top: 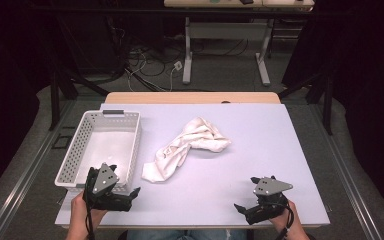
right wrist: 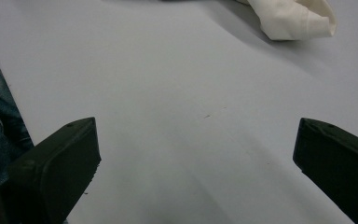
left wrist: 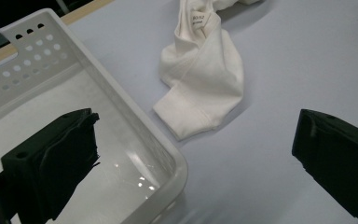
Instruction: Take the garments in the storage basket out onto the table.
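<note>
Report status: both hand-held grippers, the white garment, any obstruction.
Left hand-held gripper open, over basket corner. Right hand-held gripper open, empty, near table edge. White garment crumpled mid-table, untouched. Nothing between grippers and garment.

Bare table lies open between right gripper and crumpled white cloth; nothing blocks that path. Left gripper, jaws wide, sits at near corner of white basket; one jaw over basket floor, other over table, basket rim between. Cloth just beside basket's right wall, narrow gap.
</note>
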Demonstrator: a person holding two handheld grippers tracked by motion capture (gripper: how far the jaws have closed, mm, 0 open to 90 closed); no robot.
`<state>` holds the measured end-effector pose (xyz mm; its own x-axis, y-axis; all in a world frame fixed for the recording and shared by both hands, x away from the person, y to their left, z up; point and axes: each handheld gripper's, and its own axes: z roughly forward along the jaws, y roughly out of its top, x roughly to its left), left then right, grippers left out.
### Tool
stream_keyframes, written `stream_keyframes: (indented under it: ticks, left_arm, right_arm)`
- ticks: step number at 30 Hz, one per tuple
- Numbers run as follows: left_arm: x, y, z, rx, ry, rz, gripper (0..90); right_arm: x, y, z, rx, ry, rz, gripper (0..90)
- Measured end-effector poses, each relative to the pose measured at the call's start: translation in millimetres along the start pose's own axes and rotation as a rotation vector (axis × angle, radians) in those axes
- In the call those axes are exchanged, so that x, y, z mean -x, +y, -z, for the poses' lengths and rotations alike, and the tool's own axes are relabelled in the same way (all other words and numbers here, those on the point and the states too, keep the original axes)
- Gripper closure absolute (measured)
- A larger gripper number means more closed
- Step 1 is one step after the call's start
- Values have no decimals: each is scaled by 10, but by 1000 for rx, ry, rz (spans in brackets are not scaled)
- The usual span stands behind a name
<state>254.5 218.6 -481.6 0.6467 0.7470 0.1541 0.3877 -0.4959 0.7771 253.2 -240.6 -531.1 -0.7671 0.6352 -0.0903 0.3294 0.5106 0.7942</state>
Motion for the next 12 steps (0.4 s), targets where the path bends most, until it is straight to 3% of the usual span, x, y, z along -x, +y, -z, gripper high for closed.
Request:
stream_keyframes:
  ticks: [3,7,12]
  left_arm:
    - [20,-46,28,0,1,-5,0]
    - [60,-119,74,15,-6,20,0]
    - [91,-166,69,-3,-15,23,0]
  right_arm:
    - [-1,1,-2,-3,4,2,2]
    - [-4,0,-8,-3,-1,3,1]
    - [-5,0,-8,-3,-3,3,2]
